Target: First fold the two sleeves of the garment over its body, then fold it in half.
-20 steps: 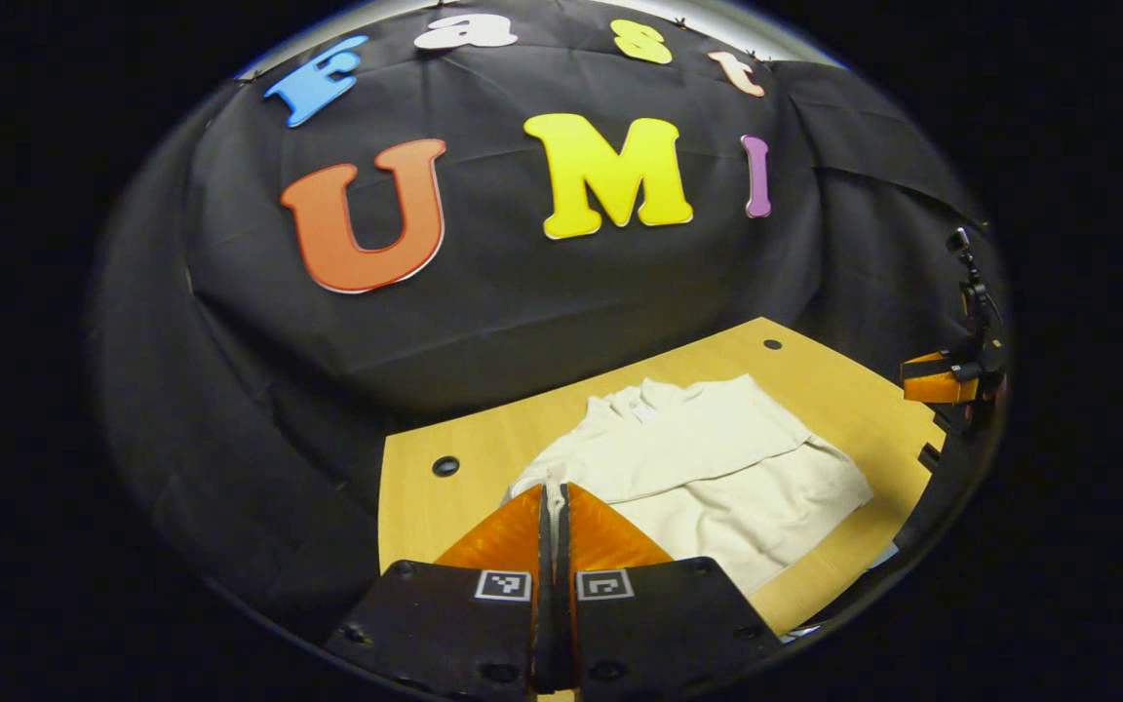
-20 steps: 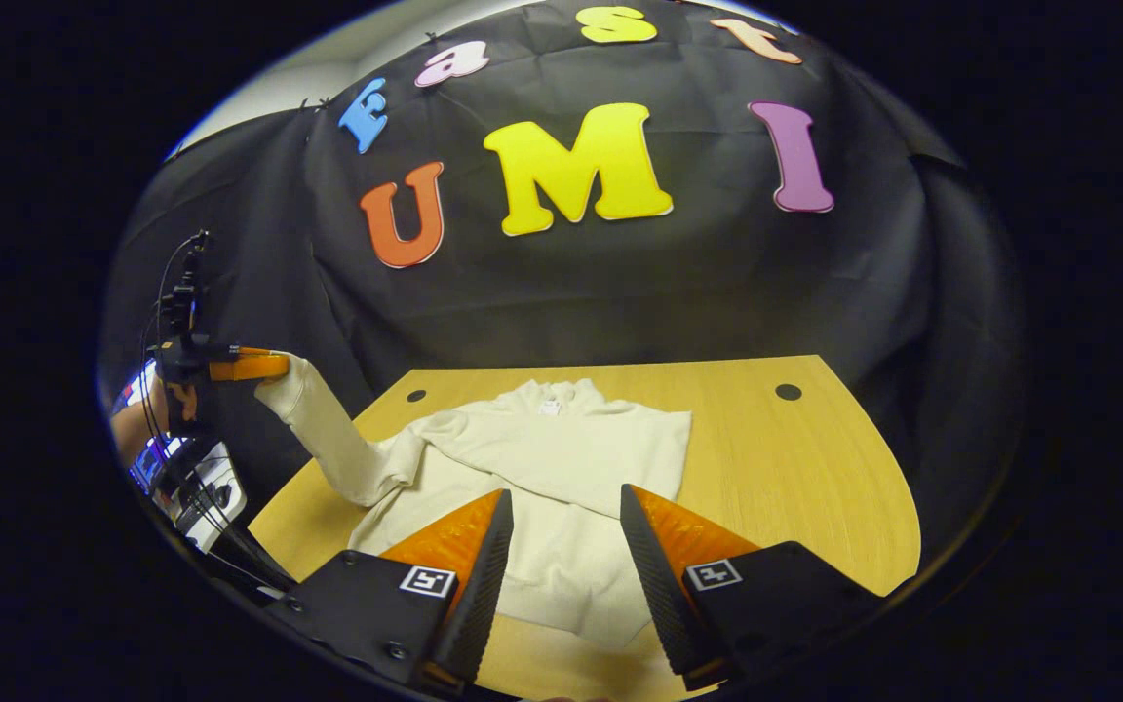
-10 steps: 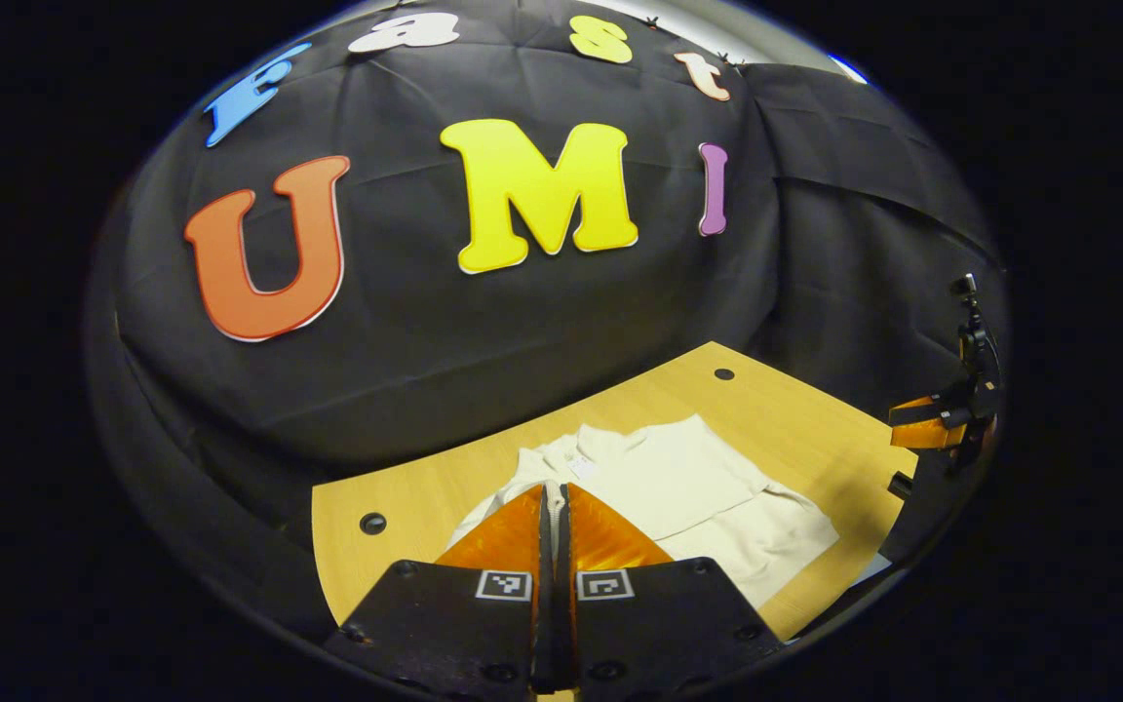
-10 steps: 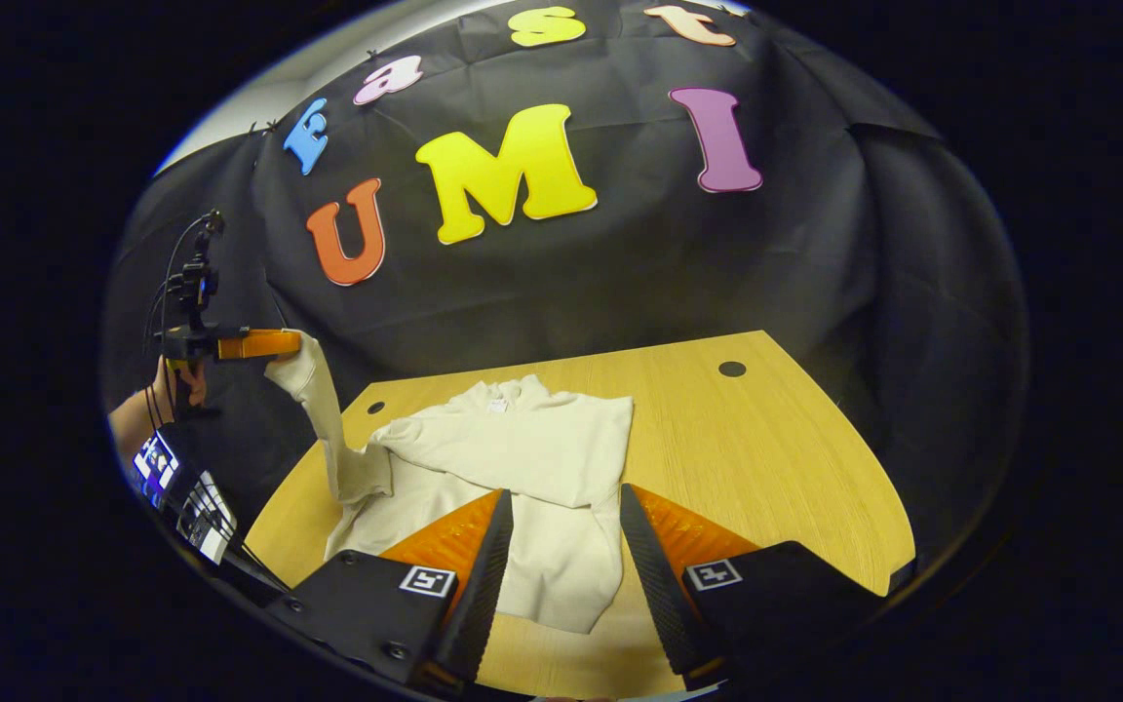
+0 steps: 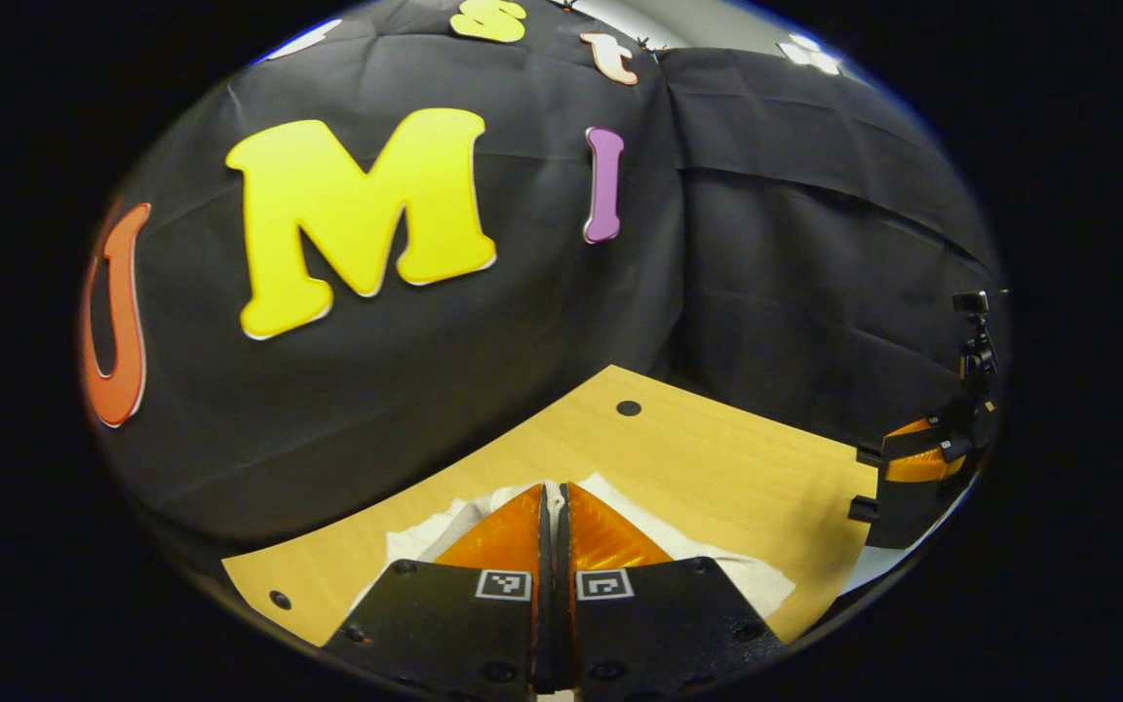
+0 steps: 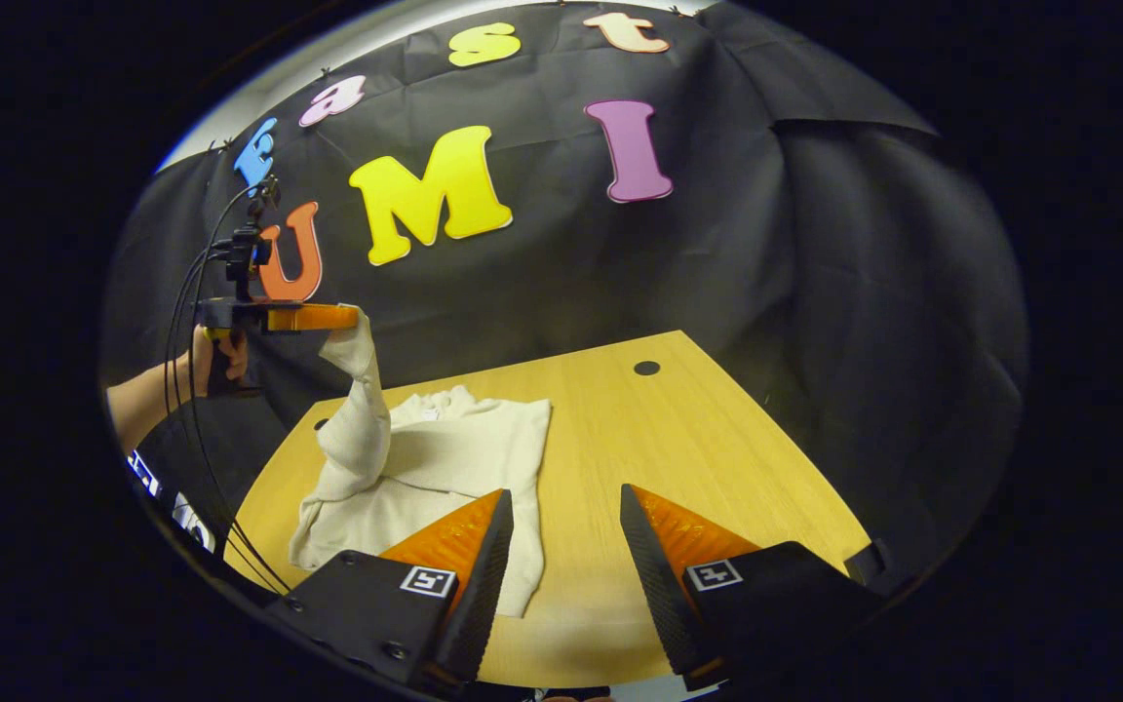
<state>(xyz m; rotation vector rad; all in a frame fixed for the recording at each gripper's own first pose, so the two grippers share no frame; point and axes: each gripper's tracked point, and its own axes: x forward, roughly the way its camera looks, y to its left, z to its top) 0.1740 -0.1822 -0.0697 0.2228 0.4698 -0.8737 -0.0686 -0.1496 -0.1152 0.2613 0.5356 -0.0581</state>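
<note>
Wooden tabletop [image 6: 678, 439] before black cloth wall | cream garment [image 6: 445, 468] lower left of right gripper view | left gripper [image 6: 352, 317] clamped on raised sleeve [image 6: 357, 409] | right gripper [image 6: 561, 546] fingers apart, empty

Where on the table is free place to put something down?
The table is bare from the garment across to its far-side hole and edge. The other side is crowded: the left gripper holds a sleeve up over the garment.
</note>
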